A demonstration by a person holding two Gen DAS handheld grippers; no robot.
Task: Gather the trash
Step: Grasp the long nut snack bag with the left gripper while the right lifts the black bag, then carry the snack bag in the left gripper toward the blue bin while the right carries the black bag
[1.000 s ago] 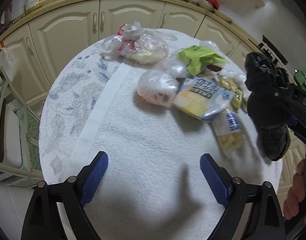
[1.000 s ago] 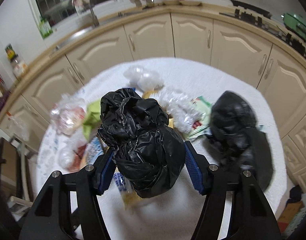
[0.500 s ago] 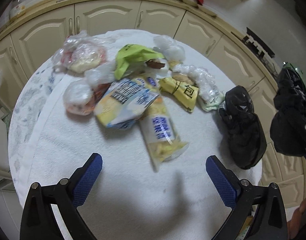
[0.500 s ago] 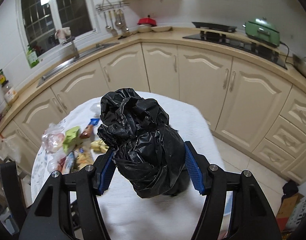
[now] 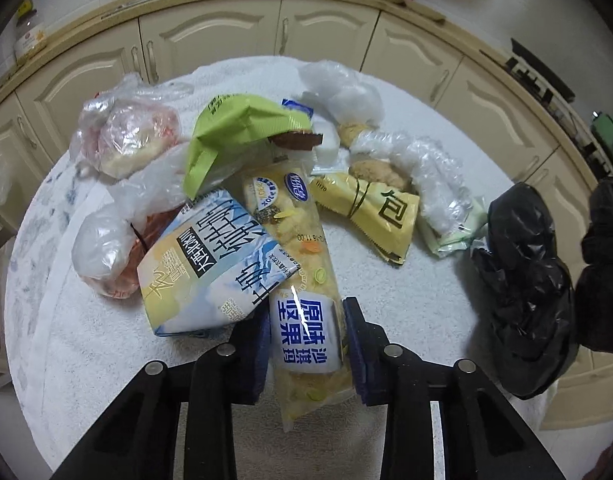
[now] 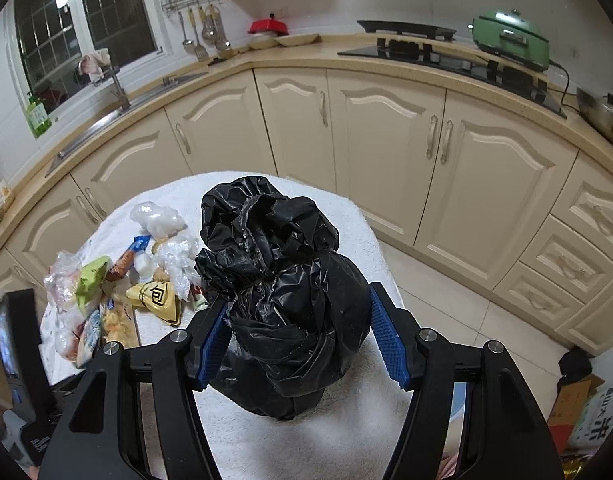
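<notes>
A long clear snack packet [image 5: 298, 240] with a blue label lies on the white-clothed round table [image 5: 406, 292]. My left gripper [image 5: 306, 308] is closing on its near end, and both blue pads press its sides. My right gripper [image 6: 298, 300] is shut on a knotted black trash bag [image 6: 290, 320], held above the table's right edge. That bag also shows at the far right of the left wrist view as a black trash bag [image 5: 602, 272]. A second black bag [image 5: 522, 280] rests on the table's right side.
The pile holds a milk carton [image 5: 214, 264], a green packet [image 5: 242, 136], a yellow packet [image 5: 370, 208] and clear plastic bags [image 5: 126, 140]. Cream cabinets [image 6: 386, 140] curve round the table. Tiled floor [image 6: 446, 300] and a cardboard box [image 6: 574, 396] lie to the right.
My left gripper moved across the table to the pile and its wide-open jaws closed on the snack packet. My right gripper carried the black bag away from the pile toward the table's right edge.
</notes>
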